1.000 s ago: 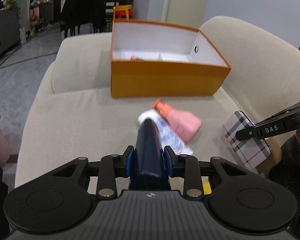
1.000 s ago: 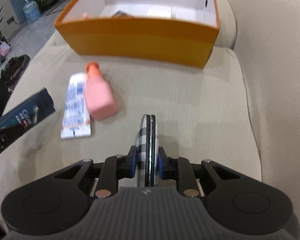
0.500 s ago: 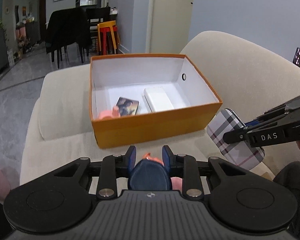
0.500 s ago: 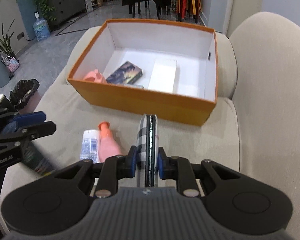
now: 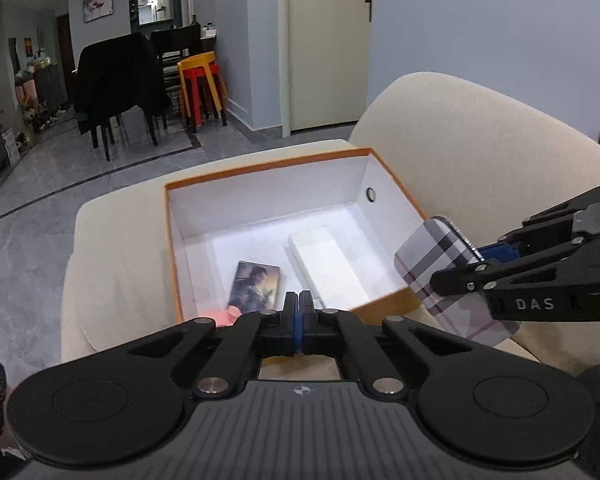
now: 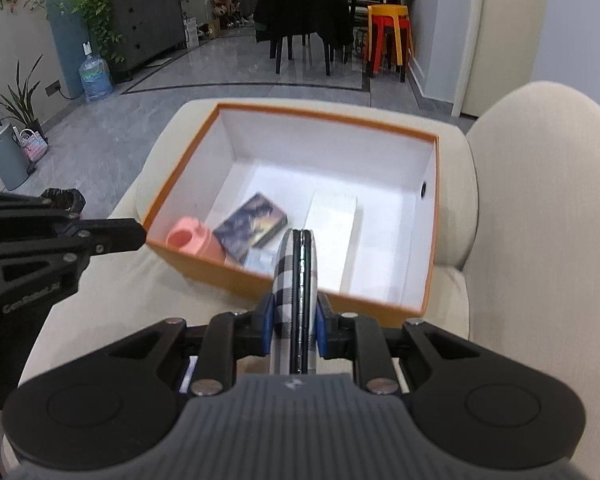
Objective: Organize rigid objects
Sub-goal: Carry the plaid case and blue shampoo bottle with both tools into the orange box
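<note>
**A:** What have you got, biggest thing first?

**B:** I see the beige sofa (image 6: 540,200) filling the right and bottom of both wrist views, and on its seat the orange box (image 6: 380,306), open-topped, white inside, sitting mid-frame. On its floor lie a white flat box (image 6: 332,220) right of centre, a dark picture card (image 6: 252,224) beside it, and a pink bottle (image 6: 190,238) in the lower-left corner against the near wall.

**A:** And the grippers?

**B:** My right gripper (image 6: 294,320) is clamped on the plaid case (image 6: 288,280), held edge-up. My left gripper (image 5: 299,300) has its jaws pressed together with nothing between them.

**A:** Where does the case sit against the box?

**B:** That's what the move turns on, I'd say. In the right wrist view the case's long axis points straight up the frame, over the near orange wall, its tip above the box interior. In the left wrist view it hangs at the right of the frame, just beside the box's near right corner. The right hand is clearly the nearer one.

**A:** Room to set it down?

**B:** The bare white floor to the right of the white flat box, towards the wall with the round hole, looks open. I'd judge the near rim is the edge to clear. The left gripper is at the left of the frame, apart from the box.
</note>
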`<control>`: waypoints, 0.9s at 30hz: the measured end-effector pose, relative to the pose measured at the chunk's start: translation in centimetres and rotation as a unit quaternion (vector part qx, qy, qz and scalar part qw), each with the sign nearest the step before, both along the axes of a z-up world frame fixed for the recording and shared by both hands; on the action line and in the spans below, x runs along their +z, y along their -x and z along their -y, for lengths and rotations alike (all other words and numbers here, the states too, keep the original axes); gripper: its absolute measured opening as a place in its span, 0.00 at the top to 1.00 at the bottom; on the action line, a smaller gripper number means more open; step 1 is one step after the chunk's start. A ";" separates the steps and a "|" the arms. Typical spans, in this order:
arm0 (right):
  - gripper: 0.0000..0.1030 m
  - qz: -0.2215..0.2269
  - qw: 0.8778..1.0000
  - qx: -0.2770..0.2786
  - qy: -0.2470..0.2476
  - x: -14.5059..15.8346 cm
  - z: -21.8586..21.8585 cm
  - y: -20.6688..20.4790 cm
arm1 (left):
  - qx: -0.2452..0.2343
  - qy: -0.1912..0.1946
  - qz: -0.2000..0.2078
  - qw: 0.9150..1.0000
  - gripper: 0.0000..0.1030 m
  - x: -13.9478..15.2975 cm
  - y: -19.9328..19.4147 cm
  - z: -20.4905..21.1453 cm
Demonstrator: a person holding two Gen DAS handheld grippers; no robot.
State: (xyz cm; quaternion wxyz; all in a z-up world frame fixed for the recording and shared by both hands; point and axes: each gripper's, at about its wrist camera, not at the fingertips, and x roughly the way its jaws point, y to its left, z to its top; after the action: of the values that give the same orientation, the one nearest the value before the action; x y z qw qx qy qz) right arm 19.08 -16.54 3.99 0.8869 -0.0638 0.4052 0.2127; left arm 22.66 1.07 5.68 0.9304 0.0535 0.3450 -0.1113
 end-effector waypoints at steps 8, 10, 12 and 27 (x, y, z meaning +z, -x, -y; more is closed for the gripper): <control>0.81 -0.004 1.000 0.006 -0.006 -0.2 0.0 -0.5 | -0.035 -0.022 -0.111 0.993 0.65 -7.8 7.5 -3.1; 0.81 -0.007 1.000 0.008 -0.002 -0.7 0.1 -0.3 | -0.032 -0.037 -0.154 0.987 0.52 -10.8 10.3 -3.5; 0.81 -0.010 1.000 0.008 0.002 -1.2 0.0 -0.2 | -0.031 -0.042 -0.172 0.984 0.47 -12.8 12.4 -3.5; 0.81 -0.015 1.000 0.011 0.008 -1.5 -0.6 0.6 | -0.026 -0.028 -0.215 0.976 0.55 -16.4 13.2 -3.6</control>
State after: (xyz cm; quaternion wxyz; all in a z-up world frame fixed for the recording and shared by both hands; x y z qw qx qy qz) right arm 18.53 -15.92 2.52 0.8776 -0.0718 0.4197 0.2201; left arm 9.49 4.70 -10.70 0.8295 0.0632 0.5383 -0.1347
